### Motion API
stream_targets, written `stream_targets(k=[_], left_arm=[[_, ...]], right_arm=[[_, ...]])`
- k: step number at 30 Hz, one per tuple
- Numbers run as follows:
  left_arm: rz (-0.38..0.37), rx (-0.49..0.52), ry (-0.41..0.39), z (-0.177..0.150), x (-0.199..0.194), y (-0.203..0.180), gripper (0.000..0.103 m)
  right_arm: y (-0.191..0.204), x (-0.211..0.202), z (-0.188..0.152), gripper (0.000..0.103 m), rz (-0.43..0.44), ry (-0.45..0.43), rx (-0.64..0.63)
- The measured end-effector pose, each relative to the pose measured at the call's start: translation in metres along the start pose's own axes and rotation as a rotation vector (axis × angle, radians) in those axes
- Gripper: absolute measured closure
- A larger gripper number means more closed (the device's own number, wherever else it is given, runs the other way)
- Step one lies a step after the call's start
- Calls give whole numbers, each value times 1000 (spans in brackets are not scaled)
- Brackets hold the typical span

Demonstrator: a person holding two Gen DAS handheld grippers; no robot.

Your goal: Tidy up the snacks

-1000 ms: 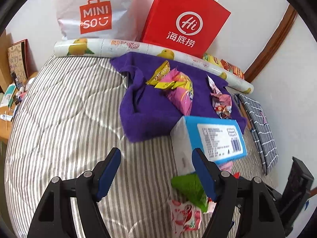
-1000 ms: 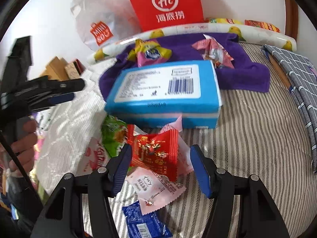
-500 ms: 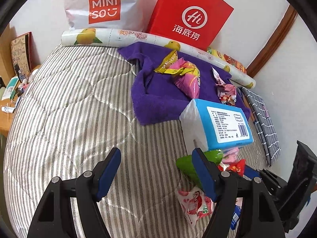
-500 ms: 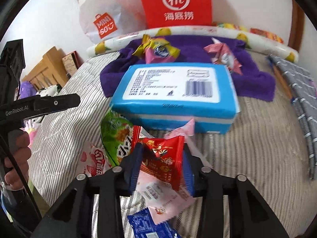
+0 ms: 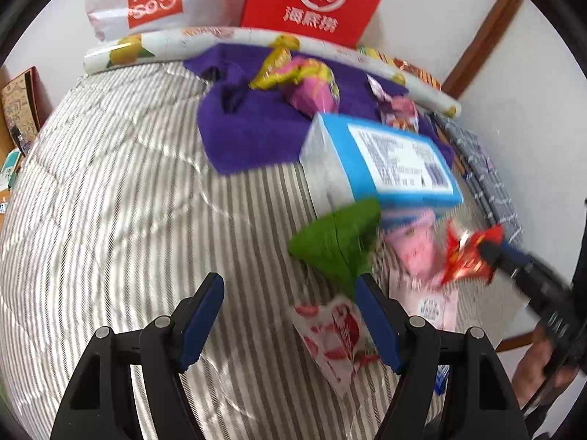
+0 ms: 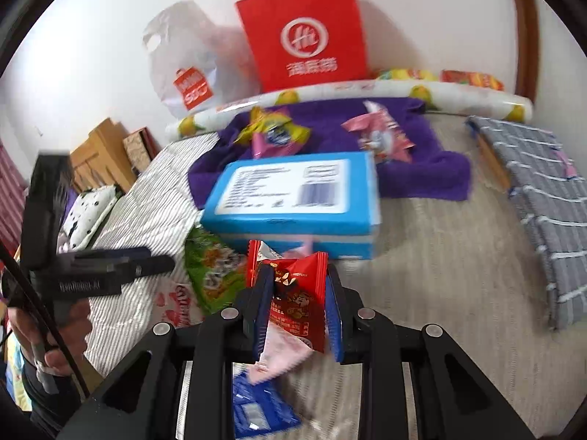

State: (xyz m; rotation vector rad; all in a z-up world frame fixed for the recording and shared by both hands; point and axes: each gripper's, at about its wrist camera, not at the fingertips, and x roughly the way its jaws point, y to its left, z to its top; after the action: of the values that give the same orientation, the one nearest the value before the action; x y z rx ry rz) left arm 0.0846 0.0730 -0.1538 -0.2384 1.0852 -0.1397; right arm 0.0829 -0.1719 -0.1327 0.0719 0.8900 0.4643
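Observation:
My right gripper is closing hard on a red snack packet, with both pads pressing its sides, and holds it just above the pile. In the left wrist view that red packet hangs from the right gripper. Under it lie a pink packet and a blue packet. A green packet and a white-and-red packet lie by my left gripper, which is open with nothing between its pads. Two more snacks rest on a purple towel.
A blue tissue pack lies behind the pile on the striped bedding. A fruit-print roll, a red paper bag and a white plastic bag line the wall. A grey checked cloth lies at the right.
The right jaws went from wide around the red packet to shut on it and lifted it slightly. The left gripper came forward and down toward the snack pile, still open.

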Motion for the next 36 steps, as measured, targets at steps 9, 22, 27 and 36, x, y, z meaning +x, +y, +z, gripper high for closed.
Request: stream_targets(k=[9,22,27,36], left_arm=[[24,50,46,-21,14,-21,31],[162,169,11,-30,24,-56,38],[143,176,37,-31,12,-36,46],[167,166,-6,-37,14,-35,46]], right_arm=[[-53,-3,-7,76,-93,47,-19],[-99,-2,-38,66,-97,34,187],[-89,-5,-50,45,-158,88,65],[-88,-18,-51,32,-217,42,-59]])
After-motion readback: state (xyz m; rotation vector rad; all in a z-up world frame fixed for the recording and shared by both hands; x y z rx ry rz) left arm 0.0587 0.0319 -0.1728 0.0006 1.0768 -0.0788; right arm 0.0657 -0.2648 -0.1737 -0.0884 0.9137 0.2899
